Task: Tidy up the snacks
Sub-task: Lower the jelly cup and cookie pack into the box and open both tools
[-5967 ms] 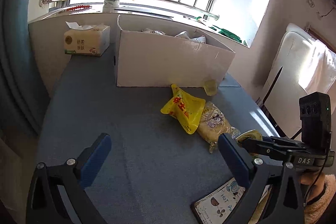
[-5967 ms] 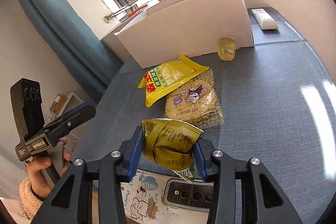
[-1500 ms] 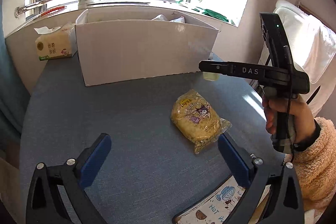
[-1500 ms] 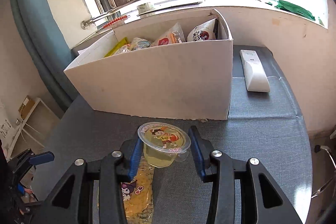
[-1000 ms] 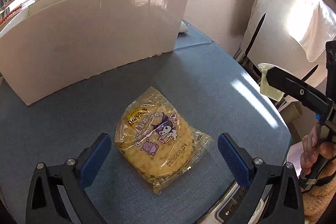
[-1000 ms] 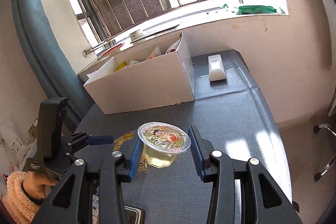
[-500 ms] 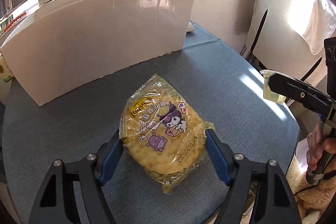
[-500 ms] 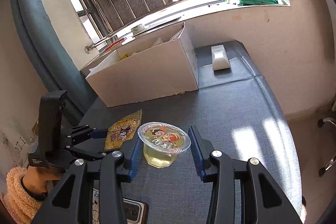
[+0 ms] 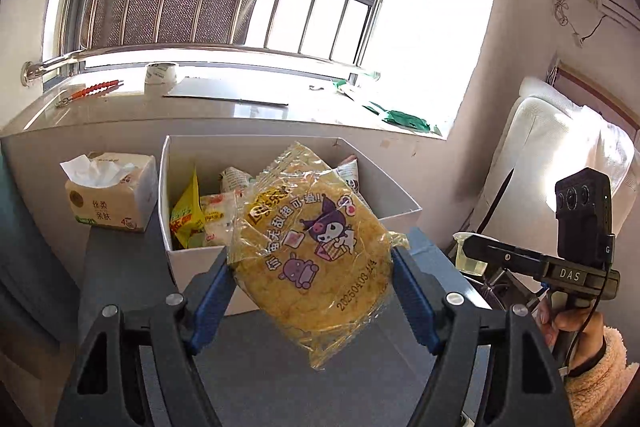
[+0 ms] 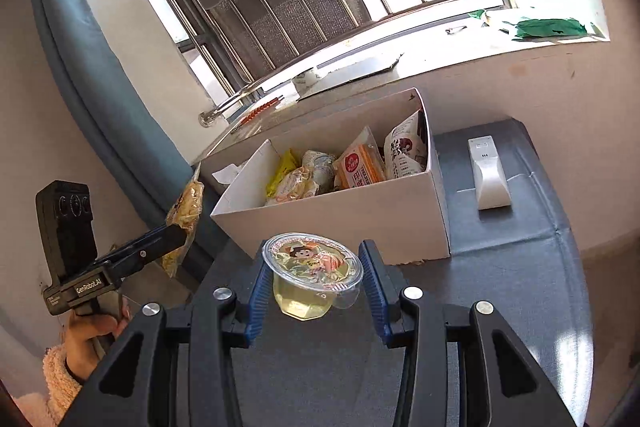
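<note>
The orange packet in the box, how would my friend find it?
Find the white cardboard box under the barred window. Snacks stand inside; near its right end leans the orange packet, with a red round logo. The packet beside it is white; those to the left are yellow or pale.

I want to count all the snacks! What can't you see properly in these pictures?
- Left wrist view: the yellow snack bag held in the left tool hides much of the white box.
- Right wrist view: the box's front wall covers the lower snacks.
- Left wrist view: the jelly cup in the right tool is mostly hidden by its finger.
- Both views: small print on the packets is unreadable.
</note>
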